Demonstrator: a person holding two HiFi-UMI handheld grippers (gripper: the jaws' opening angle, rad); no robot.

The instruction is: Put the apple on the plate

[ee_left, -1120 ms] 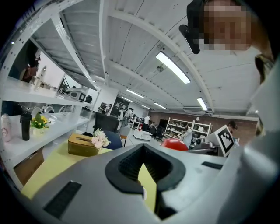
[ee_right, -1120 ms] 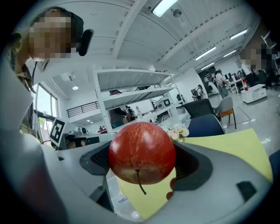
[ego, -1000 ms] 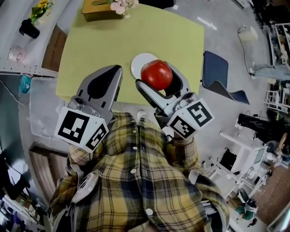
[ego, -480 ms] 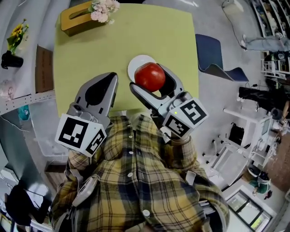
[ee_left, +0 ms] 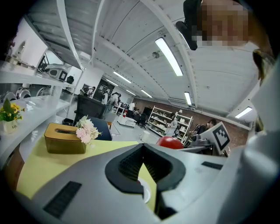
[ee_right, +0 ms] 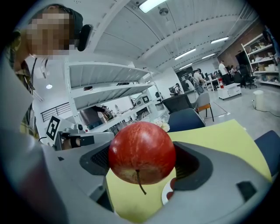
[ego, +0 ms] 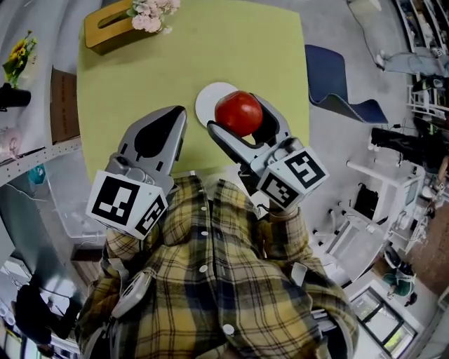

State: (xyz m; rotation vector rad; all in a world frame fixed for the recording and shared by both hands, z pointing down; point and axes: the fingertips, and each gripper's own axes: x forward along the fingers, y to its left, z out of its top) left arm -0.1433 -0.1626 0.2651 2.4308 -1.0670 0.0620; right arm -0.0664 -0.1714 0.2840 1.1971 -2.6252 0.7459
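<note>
A red apple [ego: 239,113] is held up off the table, and my right gripper [ego: 235,113] is shut on it. In the right gripper view the apple [ee_right: 142,152] fills the gap between the jaws, stem hanging down. A small white plate [ego: 208,100] lies on the yellow-green table [ego: 140,77], partly hidden under the apple; a sliver of this plate [ee_right: 165,196] shows below the apple. My left gripper [ego: 179,112] hovers beside it over the table's near edge, shut with nothing in it. In the left gripper view, the left gripper [ee_left: 143,149] has its tips together, with the apple [ee_left: 170,142] beyond.
A wooden tissue box [ego: 109,28] with pale pink flowers [ego: 149,15] stands at the table's far left corner. A blue chair [ego: 338,92] is right of the table. A shelf [ego: 28,112] with yellow flowers [ego: 17,59] runs along the left.
The head view has swung a little. The apple stays gripped in the right gripper over the plate's near side, drifting slightly right. The left gripper stays shut in place.
</note>
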